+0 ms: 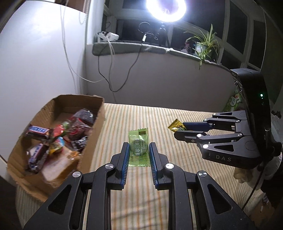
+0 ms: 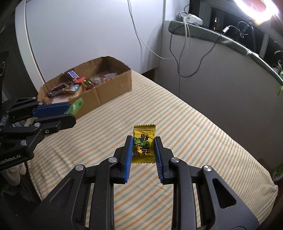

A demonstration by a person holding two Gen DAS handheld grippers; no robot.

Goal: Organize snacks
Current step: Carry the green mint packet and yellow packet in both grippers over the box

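My left gripper [image 1: 138, 146] is shut on a green candy packet [image 1: 138, 148], held above the striped cloth. From the right wrist view the same left gripper [image 2: 71, 113] shows at the left edge, with the green packet [image 2: 75, 106] poking out just in front of the cardboard box [image 2: 113, 92]. My right gripper [image 2: 143, 139] is shut on a yellow candy packet [image 2: 143, 144], also lifted off the cloth. In the left wrist view the right gripper [image 1: 178, 131] holds the yellow packet [image 1: 175, 126] at the right. The cardboard box [image 1: 96, 127] at the left holds several wrapped snacks.
The striped cloth [image 2: 194, 138] covers a soft surface that ends at a white wall and a grey windowsill. Cables [image 1: 109, 74] hang down the wall behind the box. A bright ring lamp [image 1: 165, 8] and a potted plant [image 1: 205, 46] stand on the sill.
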